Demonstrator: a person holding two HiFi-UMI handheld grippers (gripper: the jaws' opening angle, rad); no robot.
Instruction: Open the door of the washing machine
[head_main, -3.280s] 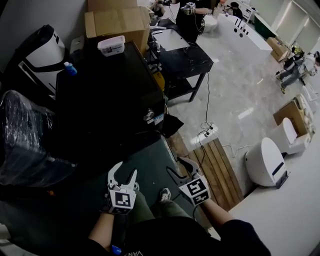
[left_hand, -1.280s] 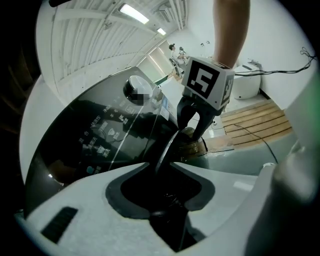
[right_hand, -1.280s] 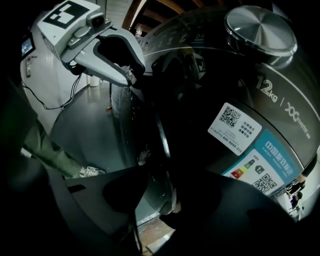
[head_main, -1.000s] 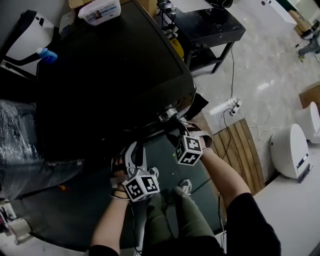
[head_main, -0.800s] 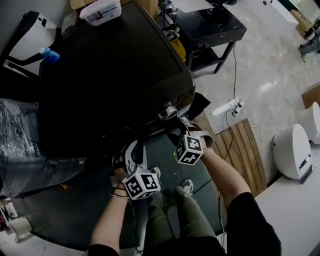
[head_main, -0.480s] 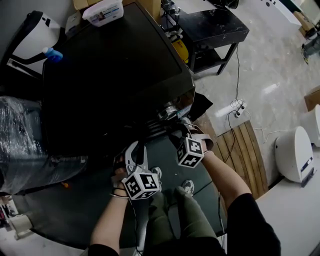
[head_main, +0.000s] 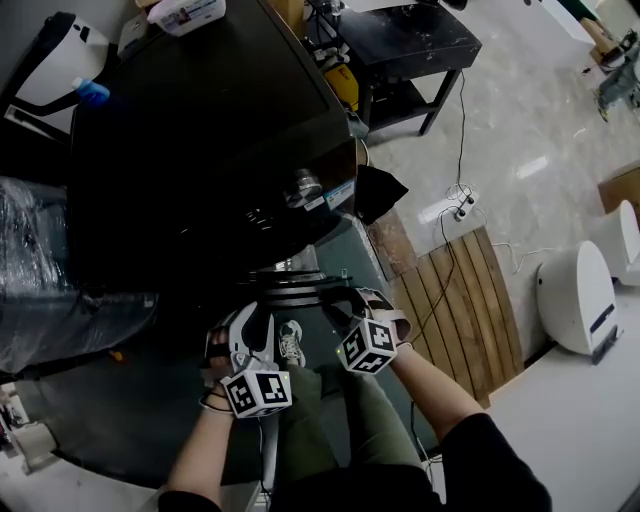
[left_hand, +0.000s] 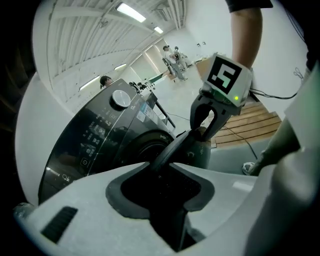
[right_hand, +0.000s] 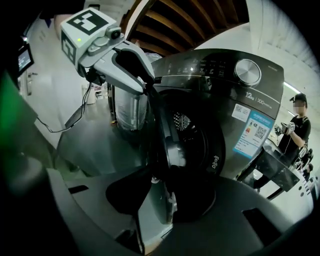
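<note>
Tools sit nearest the head camera, one in each of the person's hands, both at the free edge of the door (head_main: 295, 285).

1. The left tool (head_main: 255, 318) straddles the door rim. In the left gripper view the dark rim runs up through the jaw throat and fills the gap. Its jaws have just been opening a little with the rim between them. The pads appear to press on it, though the dark rim against the dark throat makes contact hard to confirm.
2. The right tool (head_main: 352, 303) takes the same edge just beside the left one. Its jaws have just been closing, and the rim is clamped between them. In the right gripper view the left tool shows higher on the rim.

The door stands partly open, swung away from the front of the washing machine (head_main: 200, 150) and seen nearly edge-on in the right gripper view. Behind it the drum opening (right_hand: 192, 127) is exposed. A round knob (right_hand: 247, 71) sits on the control panel above, and stickers (right_hand: 255, 131) are fixed to the front panel beside the opening.

On the far edge of the machine's top rests a white container (head_main: 183, 12). A blue bottle (head_main: 92, 93) shows near the far left corner.

Beside the machine, on the pale floor, lie a wooden platform (head_main: 455, 300) and a power strip (head_main: 455, 208). Farther off stands a black surface (head_main: 410, 40).
</note>
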